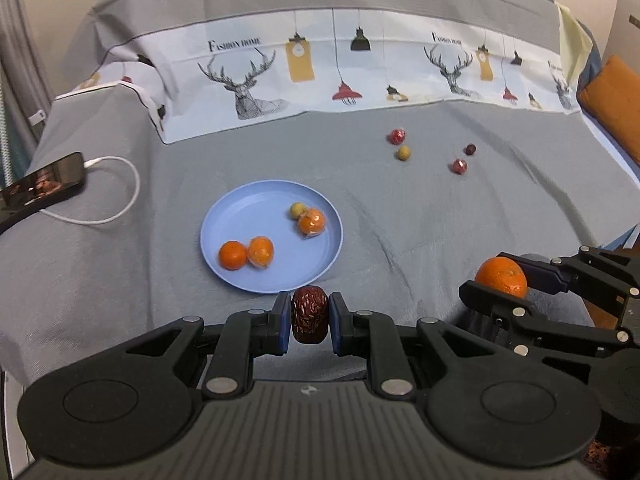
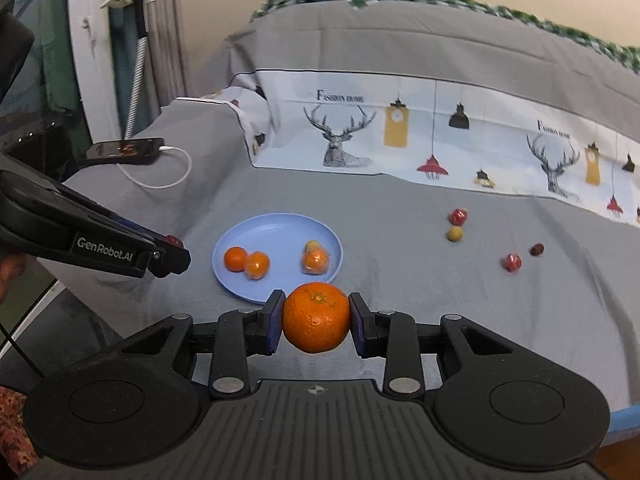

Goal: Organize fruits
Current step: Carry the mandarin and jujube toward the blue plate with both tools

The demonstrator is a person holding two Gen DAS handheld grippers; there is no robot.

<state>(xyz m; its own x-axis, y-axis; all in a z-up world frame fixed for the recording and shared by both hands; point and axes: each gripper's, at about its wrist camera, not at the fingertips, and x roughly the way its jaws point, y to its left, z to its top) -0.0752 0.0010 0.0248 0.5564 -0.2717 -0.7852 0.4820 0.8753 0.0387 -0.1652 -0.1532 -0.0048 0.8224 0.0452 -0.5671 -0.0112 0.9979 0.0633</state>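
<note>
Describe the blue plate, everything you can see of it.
The blue plate is round and shallow with a low raised rim, pale blue, plastic-looking. It lies flat on the grey cloth, just beyond both grippers. It holds two orange fruits touching each other at its left, and at its right an orange fruit in clear wrap against a small yellowish fruit. Neither gripper touches it.

1. This is a home, most likely a bedroom: the work surface is a bed under a grey cover (image 1: 440, 208).
2. At 12 o'clock a folded band of bedding (image 1: 320, 80) is printed with deer, hanging lamps and "Fashion Home".
3. At 9 o'clock a phone (image 1: 44, 182) lies charging on a white cable (image 1: 120, 184).
4. At 3 o'clock sits an orange cushion (image 1: 616, 100).
5. At 10 o'clock in the right wrist view hangs a curtain (image 2: 164, 40).
</note>
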